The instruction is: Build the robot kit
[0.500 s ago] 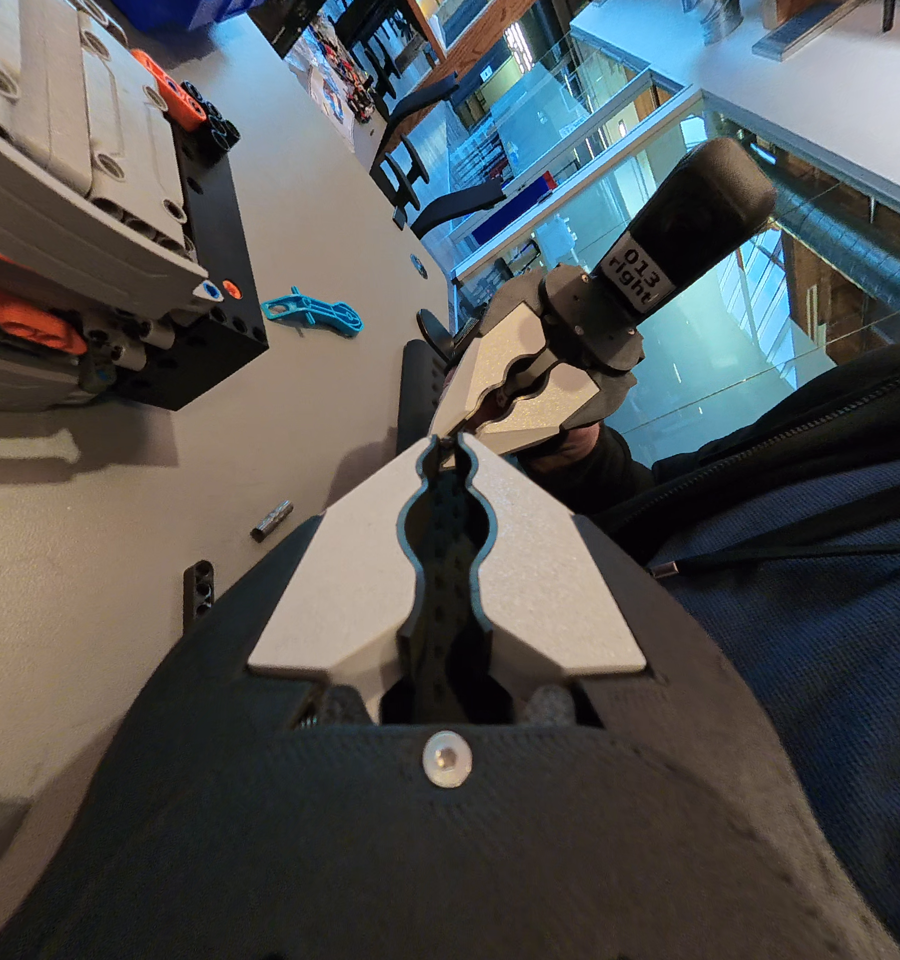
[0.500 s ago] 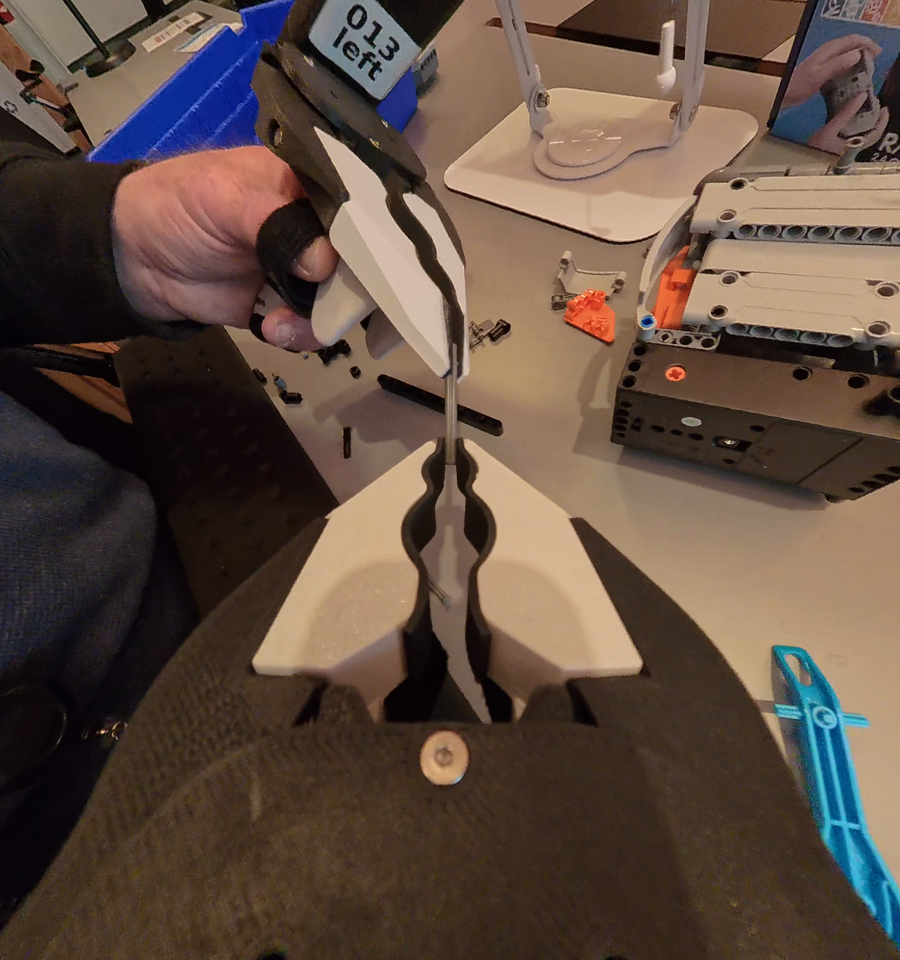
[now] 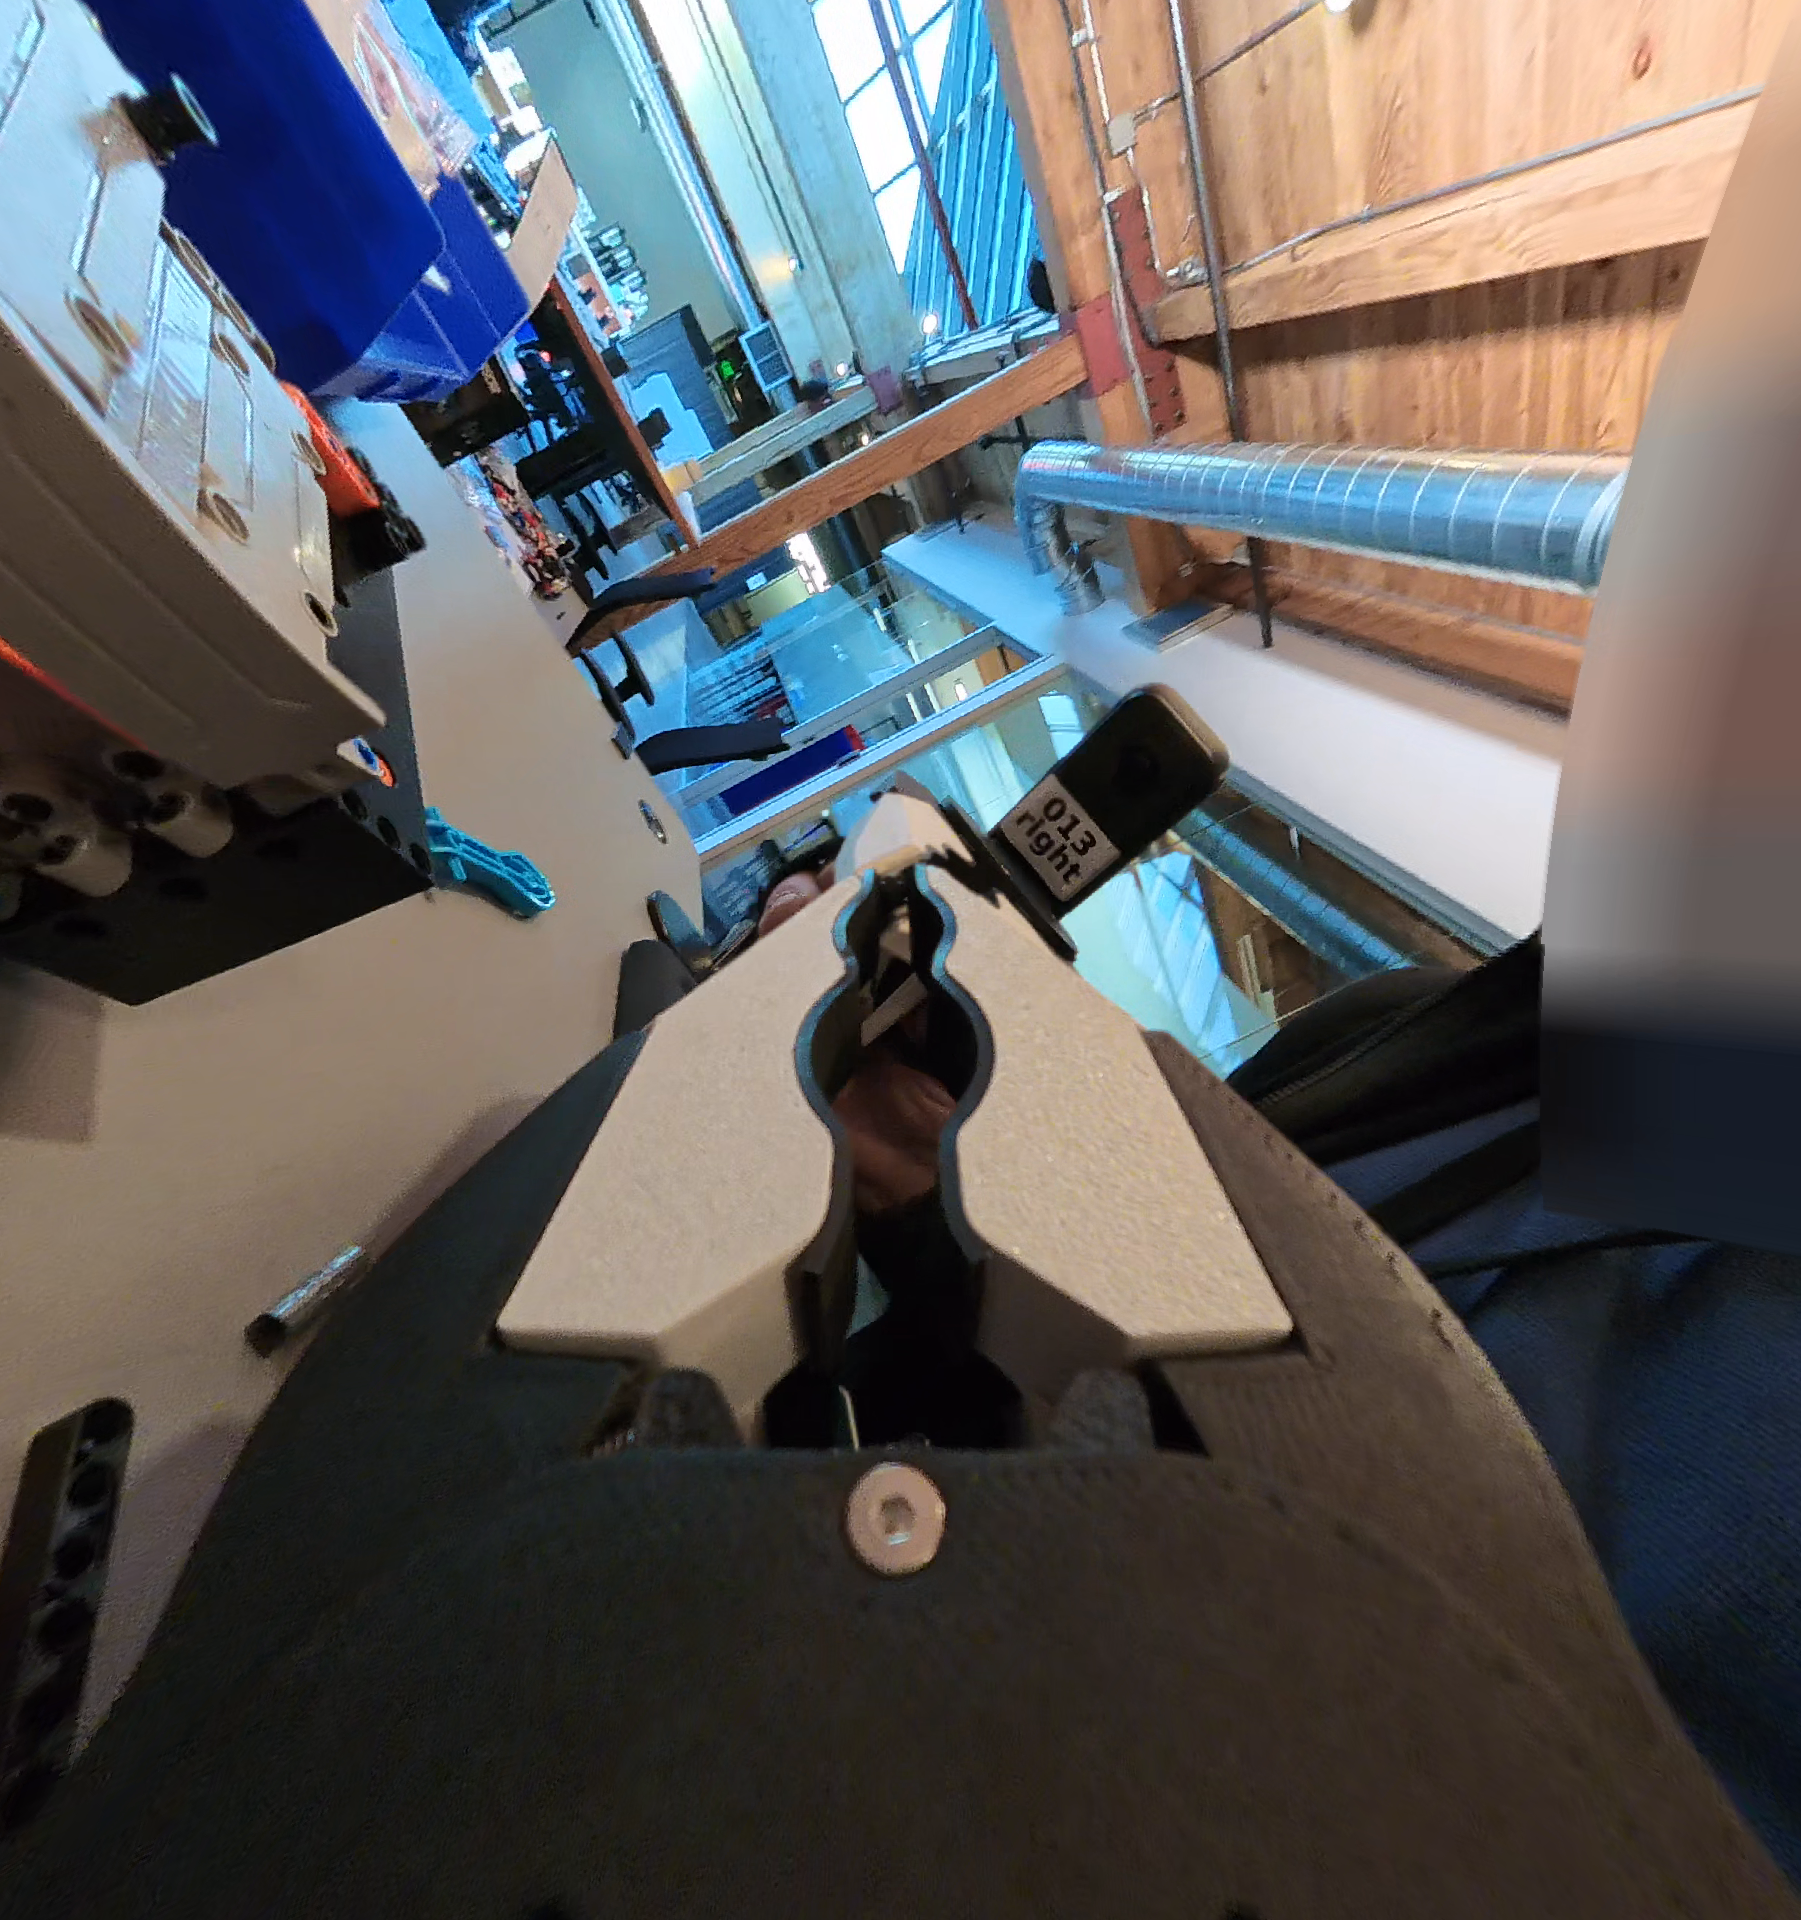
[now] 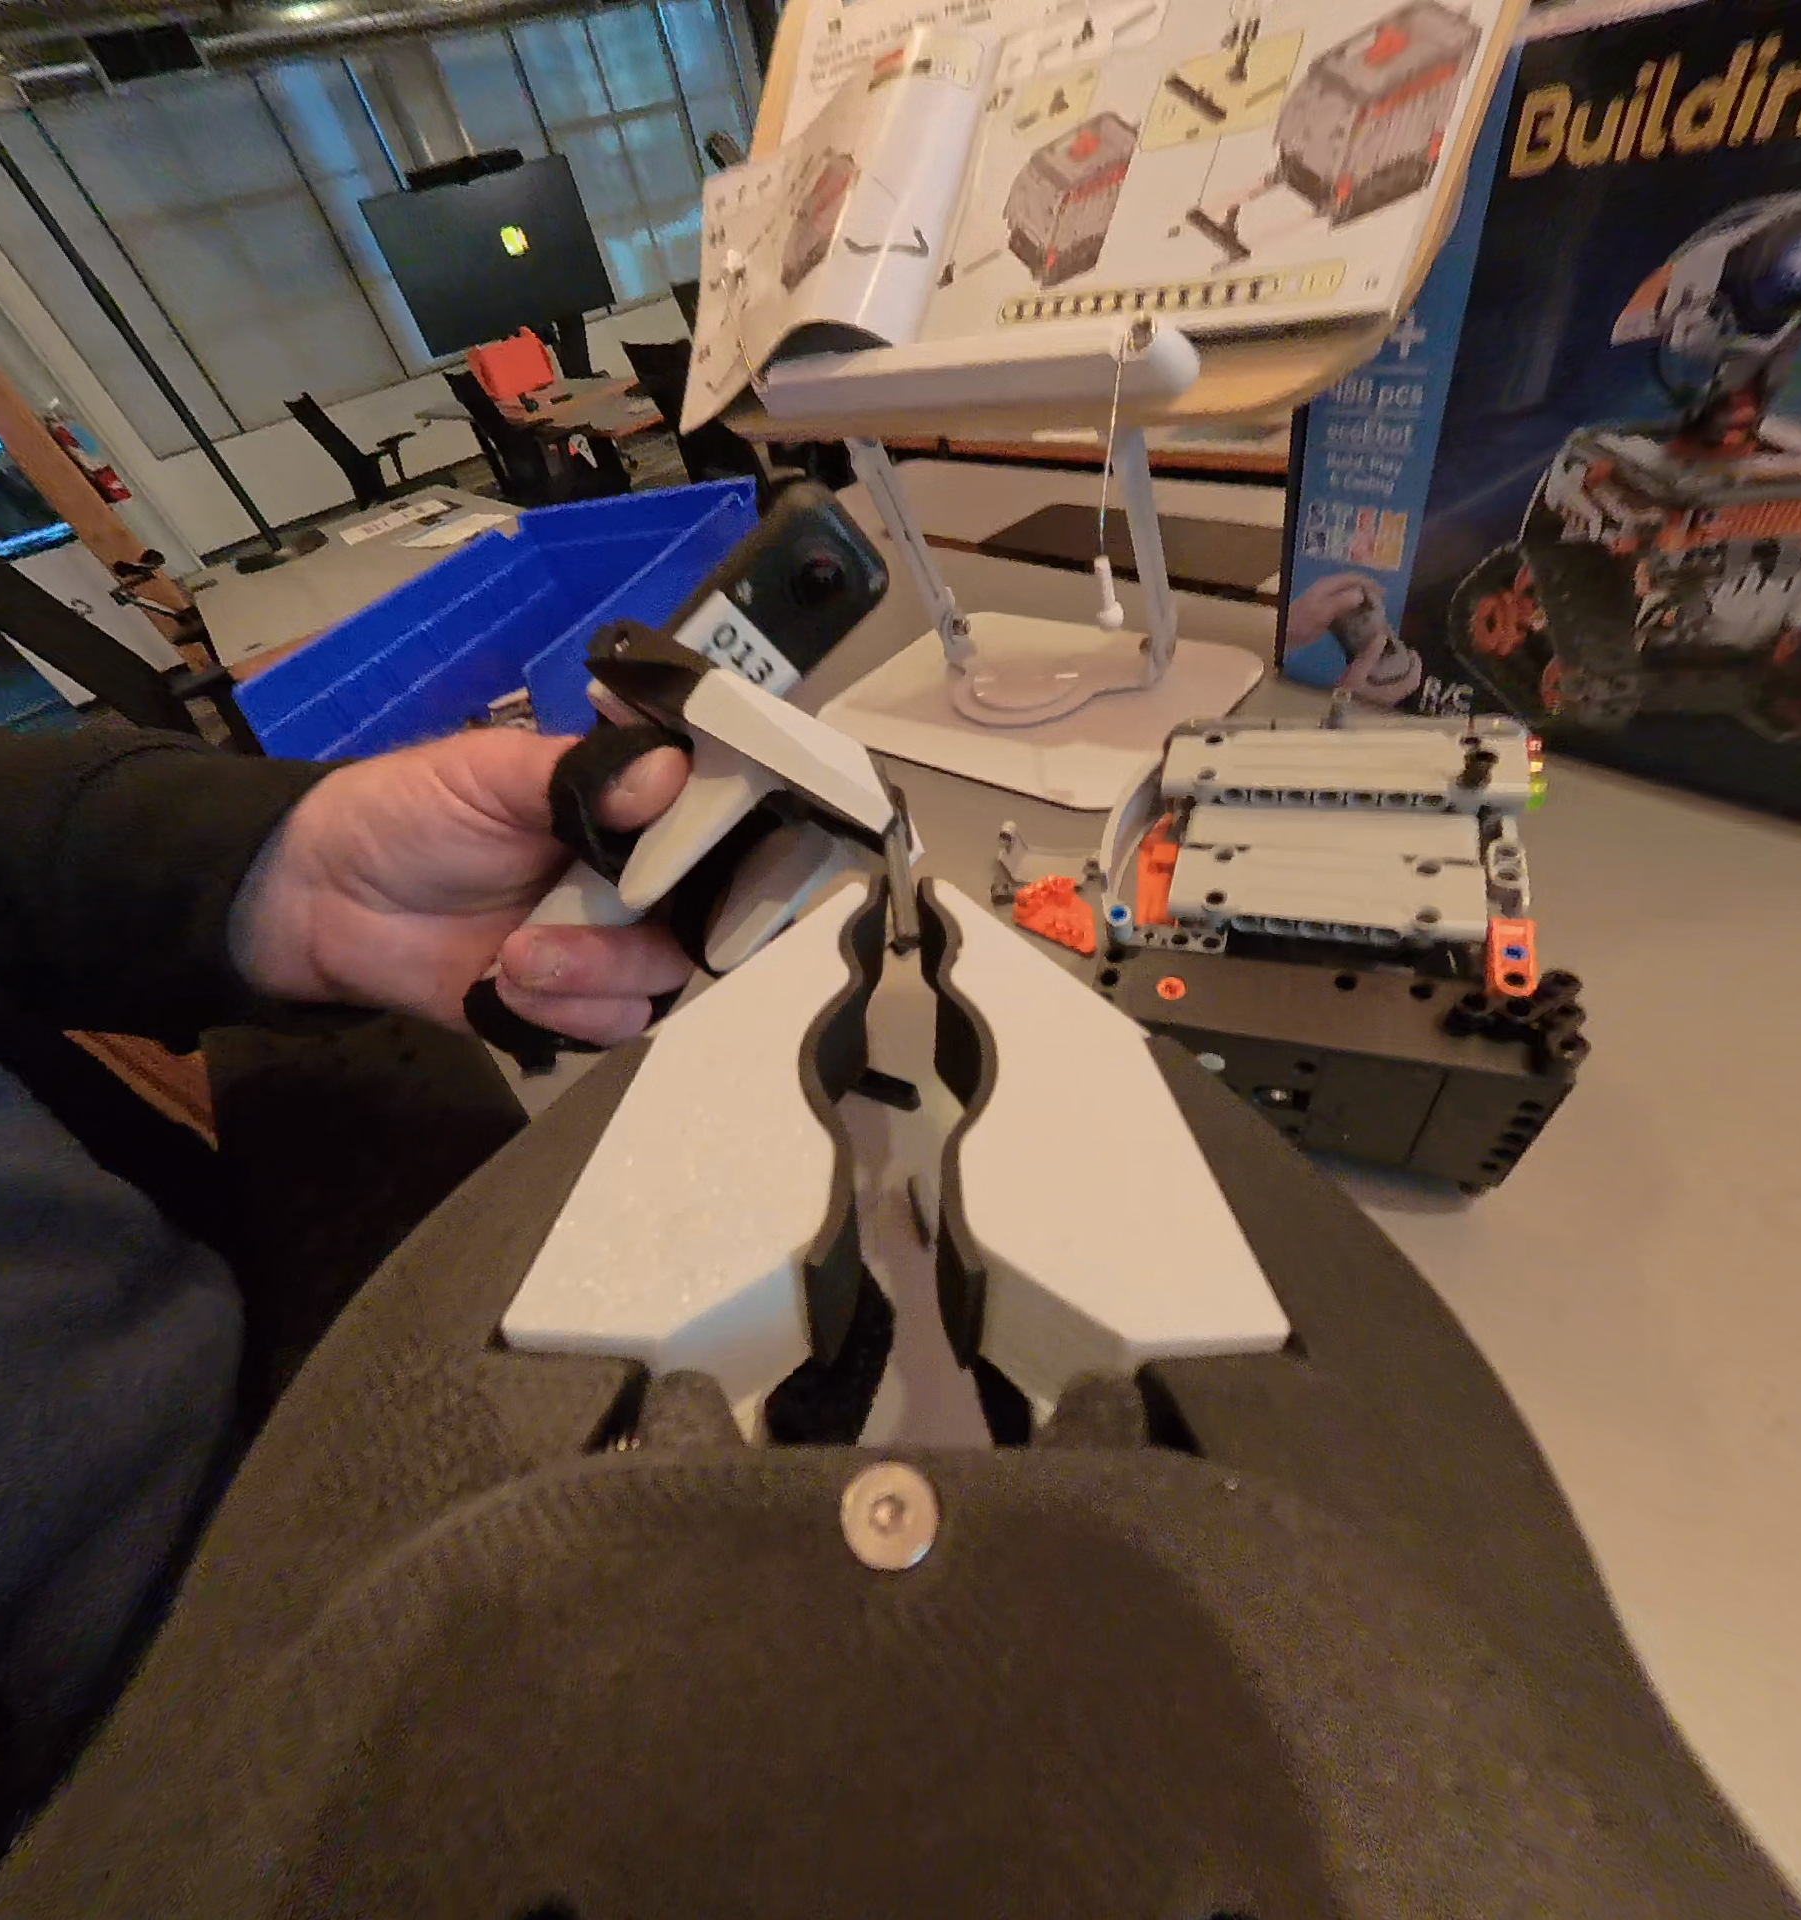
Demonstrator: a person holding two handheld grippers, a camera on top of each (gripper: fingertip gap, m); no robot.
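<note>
Grey table [image 4: 1654,1195] underneath, with a big printed box [image 4: 1654,416] upright along the far right edge. Blue bin [image 4: 480,634] at the far left, a white stand [image 4: 1041,675] between bin and box, open manual [image 4: 1083,156] propped on top.

Grey, black and orange brick model [image 4: 1332,935] on the table in front of the box, just right of the tongs.

Right gripper [image 4: 896,904] low in the middle, tips pinched together on the lower end of a short dark rod [image 4: 901,883]. Left gripper [image 4: 880,821] slanting in from the left in a bare hand [image 4: 408,873], tips clamped on the rod's upper end (so: rod off the table, roughly upright, gripped at both ends, the two pairs of tips almost touching).

Seen from the left wrist, the same meeting of tips, with the rod itself mostly hidden there.

Teal tool [image 3: 485,868] flat on the table, just beside the model's black base. Black holed beam [image 3: 65,1558] near the table edge. Small orange piece [image 4: 1054,912] right against the model's left side. Loose grey pin [image 3: 309,1299] between beam and model.
</note>
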